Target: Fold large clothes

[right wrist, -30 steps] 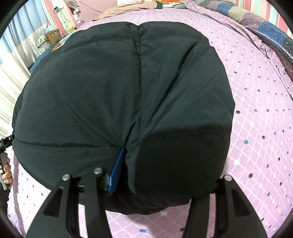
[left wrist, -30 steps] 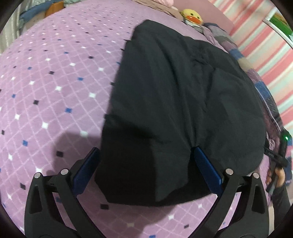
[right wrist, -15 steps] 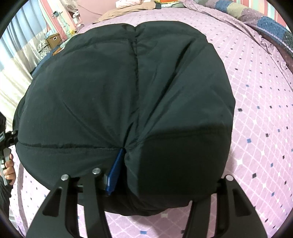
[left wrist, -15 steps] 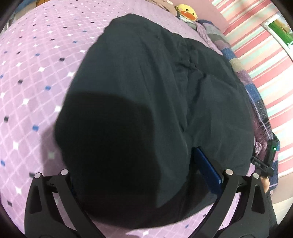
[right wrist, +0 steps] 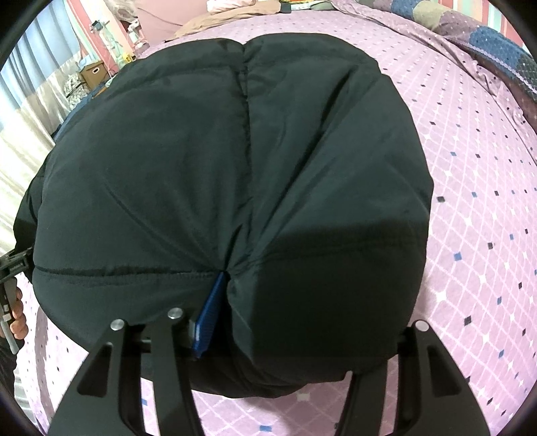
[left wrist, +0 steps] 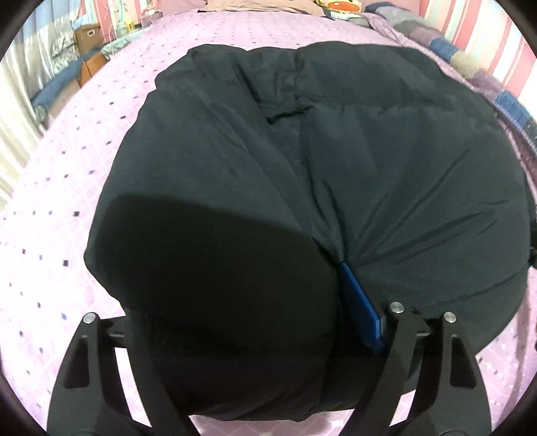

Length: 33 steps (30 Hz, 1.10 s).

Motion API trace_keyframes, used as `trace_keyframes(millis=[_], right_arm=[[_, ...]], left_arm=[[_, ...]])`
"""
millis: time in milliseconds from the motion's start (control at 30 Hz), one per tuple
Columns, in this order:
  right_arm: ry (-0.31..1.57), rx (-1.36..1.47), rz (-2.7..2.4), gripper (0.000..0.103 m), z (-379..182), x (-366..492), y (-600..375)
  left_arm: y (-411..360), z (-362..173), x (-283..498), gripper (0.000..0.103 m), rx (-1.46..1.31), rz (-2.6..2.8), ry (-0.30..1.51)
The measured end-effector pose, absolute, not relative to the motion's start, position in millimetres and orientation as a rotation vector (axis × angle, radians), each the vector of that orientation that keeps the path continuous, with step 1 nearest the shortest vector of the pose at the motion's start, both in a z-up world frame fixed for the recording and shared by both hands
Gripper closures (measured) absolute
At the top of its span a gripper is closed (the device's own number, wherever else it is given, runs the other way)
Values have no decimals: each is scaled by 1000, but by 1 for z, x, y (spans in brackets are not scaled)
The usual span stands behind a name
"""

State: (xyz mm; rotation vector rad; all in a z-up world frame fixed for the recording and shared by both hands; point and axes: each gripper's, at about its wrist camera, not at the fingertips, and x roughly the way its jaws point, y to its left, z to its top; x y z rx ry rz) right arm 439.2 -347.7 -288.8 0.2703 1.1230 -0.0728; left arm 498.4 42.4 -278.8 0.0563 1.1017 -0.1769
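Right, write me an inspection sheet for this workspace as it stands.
Surface: purple diamond-print bedsheet.
Job's things: black padded jacket, puffed up, spread on the bed.
Clutter: patchwork quilt along the bed's edge; yellow duck toy at the far end.
Grippers: left gripper shut on jacket fabric; right gripper likewise; blue pad partly exposed.
Cables: nothing seen.
Surroundings: striped wall, cardboard box, curtain.

no readable text, no labels, no brands, no numbers in either view
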Motion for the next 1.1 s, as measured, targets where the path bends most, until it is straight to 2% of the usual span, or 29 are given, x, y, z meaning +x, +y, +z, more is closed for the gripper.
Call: trace_keyframes(millis=[367,700,767,933,1100], right_arm=[[1112,267,-99,47,-289,436,-340],[1104,286,-103,48,-292,430,-336],[1101,301,-105,51,-290,429,-339],[1085,334,-107,72,-277,429,-345],[1071,328,-103,79,-266,425,-344]], left_arm=[[4,-267,496,21,135,-122,1093],[37,-285,475,23,133,-121,1078],[36,-283,473,31,134,-118,1075],[34,-266,467,62,158,-92,1066],[33,-255,462,72,155,-91,1076]])
